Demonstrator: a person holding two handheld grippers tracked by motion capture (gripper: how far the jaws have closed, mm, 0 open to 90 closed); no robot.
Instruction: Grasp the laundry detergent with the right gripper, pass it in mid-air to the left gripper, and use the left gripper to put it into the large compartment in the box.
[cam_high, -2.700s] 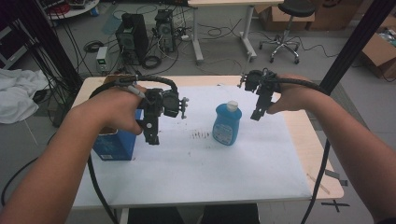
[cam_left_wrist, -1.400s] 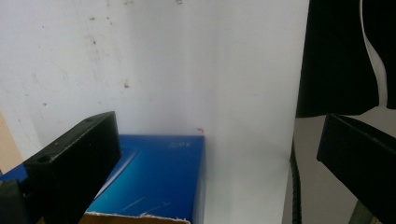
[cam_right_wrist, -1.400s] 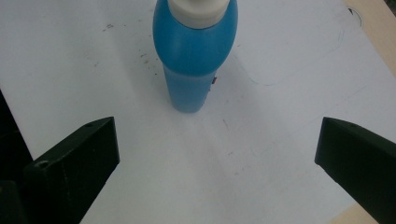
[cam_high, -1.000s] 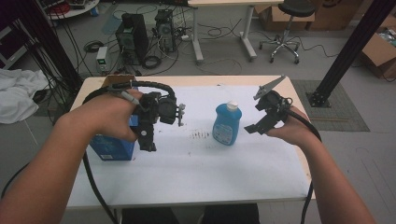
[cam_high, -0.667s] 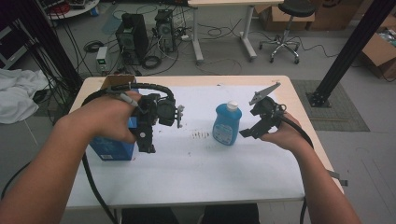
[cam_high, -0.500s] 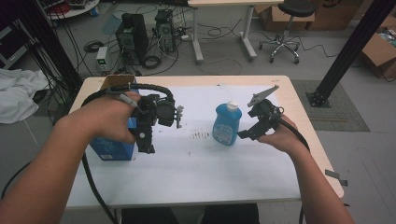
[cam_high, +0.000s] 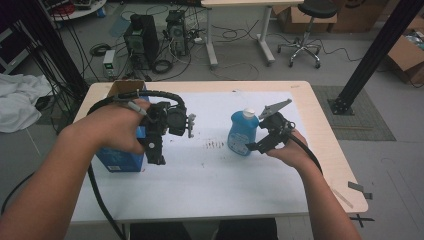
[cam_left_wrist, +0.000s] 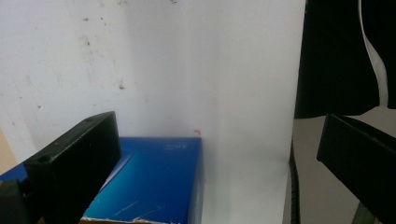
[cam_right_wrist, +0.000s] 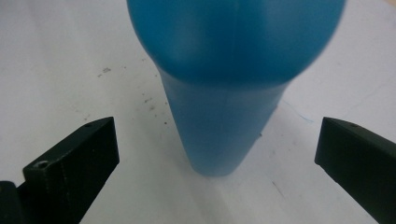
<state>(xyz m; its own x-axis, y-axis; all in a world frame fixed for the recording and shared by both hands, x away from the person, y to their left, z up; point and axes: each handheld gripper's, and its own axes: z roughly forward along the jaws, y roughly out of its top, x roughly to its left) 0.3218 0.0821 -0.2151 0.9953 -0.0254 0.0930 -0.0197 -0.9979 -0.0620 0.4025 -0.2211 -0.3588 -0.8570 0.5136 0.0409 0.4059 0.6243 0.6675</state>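
While our right gripper (cam_high: 256, 145) sits spread just beside the blue bottle (cam_high: 243, 133) — upright mid-table, not gripped — our left gripper (cam_high: 156, 150) hangs wide open over the blue box (cam_high: 119, 159), table's left edge.

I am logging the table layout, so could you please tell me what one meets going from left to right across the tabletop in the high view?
Blue box → left tool → blue bottle → right tool, open beside the bottle.
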